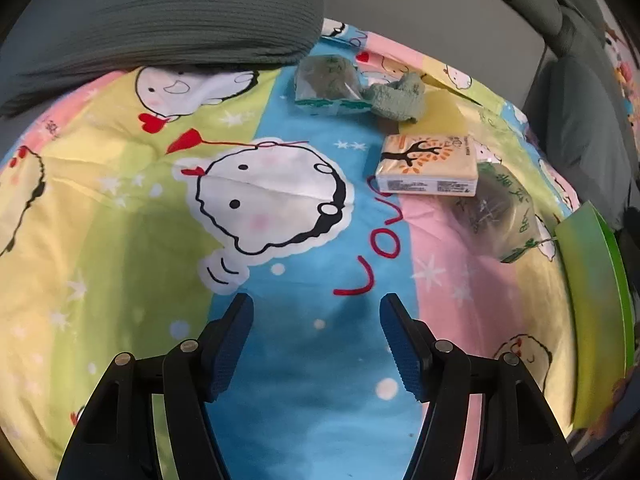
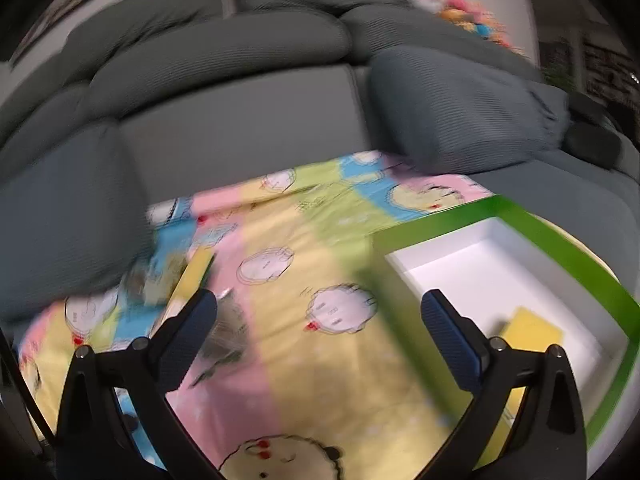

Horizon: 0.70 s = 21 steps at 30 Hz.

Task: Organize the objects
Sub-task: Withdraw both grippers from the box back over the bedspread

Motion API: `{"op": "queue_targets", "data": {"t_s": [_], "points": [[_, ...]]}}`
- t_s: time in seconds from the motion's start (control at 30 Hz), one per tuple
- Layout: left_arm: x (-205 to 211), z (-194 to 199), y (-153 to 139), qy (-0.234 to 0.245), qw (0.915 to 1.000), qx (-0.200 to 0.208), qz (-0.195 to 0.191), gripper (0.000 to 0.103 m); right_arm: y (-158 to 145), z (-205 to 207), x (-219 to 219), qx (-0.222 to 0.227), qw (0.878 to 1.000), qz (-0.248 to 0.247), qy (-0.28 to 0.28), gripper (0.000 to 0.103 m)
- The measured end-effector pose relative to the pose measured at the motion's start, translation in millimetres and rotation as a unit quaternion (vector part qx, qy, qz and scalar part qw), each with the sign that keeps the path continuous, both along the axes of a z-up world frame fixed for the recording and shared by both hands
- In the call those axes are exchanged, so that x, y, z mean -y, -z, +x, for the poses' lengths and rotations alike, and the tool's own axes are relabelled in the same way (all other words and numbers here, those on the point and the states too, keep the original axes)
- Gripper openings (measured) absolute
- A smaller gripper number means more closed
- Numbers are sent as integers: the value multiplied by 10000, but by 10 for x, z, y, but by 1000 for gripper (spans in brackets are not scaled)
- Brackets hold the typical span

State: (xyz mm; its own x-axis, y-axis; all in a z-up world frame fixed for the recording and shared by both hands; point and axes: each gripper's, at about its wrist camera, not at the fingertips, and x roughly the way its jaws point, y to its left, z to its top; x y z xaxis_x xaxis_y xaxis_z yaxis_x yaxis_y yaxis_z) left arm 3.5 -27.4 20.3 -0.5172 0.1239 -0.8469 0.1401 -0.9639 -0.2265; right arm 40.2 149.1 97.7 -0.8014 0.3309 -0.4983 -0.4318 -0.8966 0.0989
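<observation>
The left gripper (image 1: 316,340) hangs over the cartoon-print blanket (image 1: 120,208), its fingers (image 1: 232,344) partly open with nothing between them. Ahead of those fingers and to either side lies bare blanket, a wide open stretch. Further ahead and to the right sits a tissue pack (image 1: 430,166) with a tree print, touching a clear plastic bag (image 1: 500,216) just beyond it on the right. Well ahead, near the blanket's far edge, lie another plastic bag (image 1: 326,82) and a crumpled green cloth (image 1: 400,96), touching each other. A grey cushion (image 1: 160,20) overhangs the far left edge.

The right gripper (image 2: 318,336) is spread wide and holds nothing; the view is blurred. Right of its fingers (image 2: 452,336) stands the green-rimmed box (image 2: 560,240), its white inside holding a yellow item (image 2: 534,330). The box's near wall stands close beside the right finger. Left of the left finger lie blurred items I cannot identify. Grey sofa cushions (image 2: 240,60) close off the far side.
</observation>
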Motion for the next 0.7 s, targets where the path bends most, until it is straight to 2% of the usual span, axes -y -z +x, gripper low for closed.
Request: {"op": "queue_targets", "data": {"t_s": [0.07,0.17,0.27,0.37,0.43,0.57,0.63,0.7], "points": [[16,6,-21,34,9999,-158,-57,67,74,-141,141,176,9994,116,-281,102],[49,-9,4,-25,9994,-289,-177,67,193,-313,214,374,9970,-164,-660,102],[78,-50,51,-55,9991,-373,-188,67,375,-464,243,790,9936,-286,-759,102],[43,-54,65,48,9987,-451,-226,76,527,-502,284,1051,9911,-269,-769,102],[-10,-58,75,138,9980,-481,-389,80,605,-553,283,1157,9896,-359,-770,102],[-191,-49,122,386,9924,-572,-1017,85,710,-587,290,1320,9884,-386,-649,102],[-184,-59,116,376,9929,-562,-982,85,762,-620,322,1420,9869,-392,-661,102],[-125,-69,112,307,9950,-555,-774,85,795,-642,358,1498,9857,-333,-689,102]]}}
